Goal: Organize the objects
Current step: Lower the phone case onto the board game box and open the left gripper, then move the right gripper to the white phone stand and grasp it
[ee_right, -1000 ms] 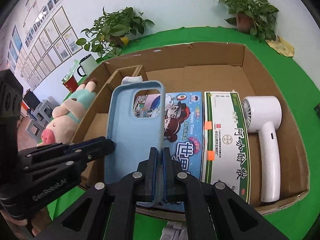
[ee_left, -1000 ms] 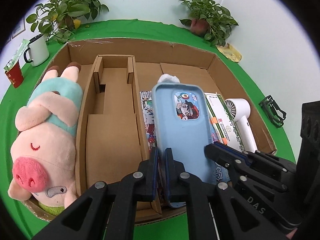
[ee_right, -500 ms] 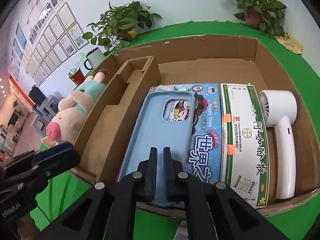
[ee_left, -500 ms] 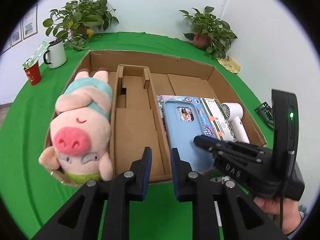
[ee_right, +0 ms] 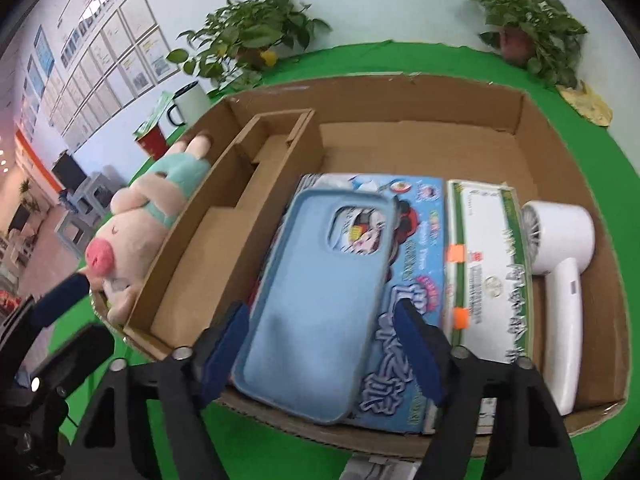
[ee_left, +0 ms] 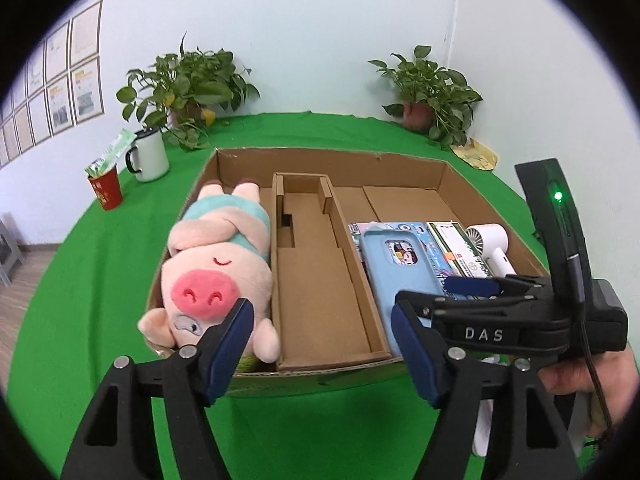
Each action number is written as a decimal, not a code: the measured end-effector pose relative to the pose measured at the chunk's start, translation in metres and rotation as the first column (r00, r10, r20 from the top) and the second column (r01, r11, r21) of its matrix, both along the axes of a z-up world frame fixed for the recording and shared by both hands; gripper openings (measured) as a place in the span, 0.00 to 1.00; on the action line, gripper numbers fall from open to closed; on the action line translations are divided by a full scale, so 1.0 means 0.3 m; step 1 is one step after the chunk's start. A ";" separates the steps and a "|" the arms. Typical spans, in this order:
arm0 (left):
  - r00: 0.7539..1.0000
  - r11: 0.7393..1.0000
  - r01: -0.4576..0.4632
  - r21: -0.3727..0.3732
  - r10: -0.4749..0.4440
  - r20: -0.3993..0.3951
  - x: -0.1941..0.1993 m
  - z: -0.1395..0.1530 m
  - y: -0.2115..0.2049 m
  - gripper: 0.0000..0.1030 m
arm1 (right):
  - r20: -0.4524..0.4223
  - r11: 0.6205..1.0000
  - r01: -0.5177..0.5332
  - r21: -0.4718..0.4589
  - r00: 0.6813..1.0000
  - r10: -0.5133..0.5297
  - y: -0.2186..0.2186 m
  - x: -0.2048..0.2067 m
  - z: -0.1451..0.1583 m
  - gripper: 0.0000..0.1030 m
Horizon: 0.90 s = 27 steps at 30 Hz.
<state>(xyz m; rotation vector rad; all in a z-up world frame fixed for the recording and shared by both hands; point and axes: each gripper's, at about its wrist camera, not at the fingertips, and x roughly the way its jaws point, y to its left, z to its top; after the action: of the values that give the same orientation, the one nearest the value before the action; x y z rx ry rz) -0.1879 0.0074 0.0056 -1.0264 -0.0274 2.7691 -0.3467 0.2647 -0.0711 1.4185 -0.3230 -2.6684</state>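
Note:
A light blue phone case (ee_right: 320, 292) lies flat on a blue picture book (ee_right: 408, 264) inside the cardboard box (ee_right: 400, 92); it also shows in the left wrist view (ee_left: 396, 268). My right gripper (ee_right: 326, 350) is open, its fingers either side of the case's near end, not gripping it. My left gripper (ee_left: 324, 344) is open and empty, held back in front of the box's near edge. The right gripper (ee_left: 472, 300) shows in the left wrist view over the box's right front corner.
The box also holds a pink pig plush (ee_left: 216, 260) at the left, a cardboard divider insert (ee_left: 316, 256), a green-and-white carton (ee_right: 484, 264) and a white hair dryer (ee_right: 560, 248). A white mug (ee_left: 148, 154), a red cup (ee_left: 106, 188) and two potted plants stand on the green table.
My right gripper lowered the phone case onto the book and opened, letting it go. My left gripper opened wide and drew back away from the box.

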 end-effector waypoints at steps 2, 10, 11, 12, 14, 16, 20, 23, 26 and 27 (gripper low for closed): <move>1.000 1.000 0.004 0.009 -0.004 0.009 -0.001 -0.009 -0.010 0.72 | 0.012 0.999 -0.022 -0.030 1.000 0.022 -0.010 0.003 -0.020 0.62; 1.000 0.999 -0.010 0.047 0.011 -0.010 0.047 -0.008 -0.042 0.72 | -0.077 0.999 -0.025 0.030 0.997 0.027 -0.023 0.057 0.029 0.75; 0.999 0.999 -0.028 0.033 0.030 -0.043 0.060 0.010 -0.042 0.73 | -0.113 0.998 -0.010 0.057 0.993 0.016 -0.024 0.080 0.056 0.93; 0.996 0.998 -0.052 0.027 0.054 -0.072 0.072 0.024 -0.043 0.79 | -0.158 0.996 0.012 0.087 0.987 0.002 -0.024 0.112 0.092 1.00; 0.980 0.993 -0.111 0.031 0.114 -0.163 0.115 0.062 -0.047 0.83 | -0.230 0.992 0.057 0.109 0.973 -0.031 -0.011 0.185 0.159 1.00; 0.954 0.987 -0.161 0.019 0.161 -0.255 0.164 0.101 -0.039 0.89 | -0.281 0.991 0.088 0.098 0.958 -0.058 0.007 0.254 0.206 1.00; 0.935 0.986 -0.165 0.023 0.163 -0.315 0.229 0.127 -0.015 1.00 | -0.361 0.991 0.102 0.088 0.930 -0.064 0.034 0.407 0.250 1.00; 0.958 0.993 -0.117 0.032 0.121 -0.260 0.248 0.098 0.007 1.00 | -0.367 0.995 0.079 0.057 0.929 -0.053 0.051 0.522 0.228 1.00; 0.987 0.999 -0.036 0.011 0.037 -0.156 0.255 0.025 0.042 1.00 | -0.257 0.998 0.028 -0.056 0.965 -0.041 0.086 0.619 0.133 1.00; 0.995 1.000 0.006 0.018 -0.004 -0.099 0.248 -0.010 0.053 1.00 | -0.213 0.998 0.036 -0.054 0.976 -0.047 0.089 0.640 0.091 1.00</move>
<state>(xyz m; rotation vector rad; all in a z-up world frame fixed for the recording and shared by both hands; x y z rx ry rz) -0.1135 0.0234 0.0027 -0.8822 -0.0358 2.8064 -0.1546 0.2914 -0.0437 1.1081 -0.3997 -2.7920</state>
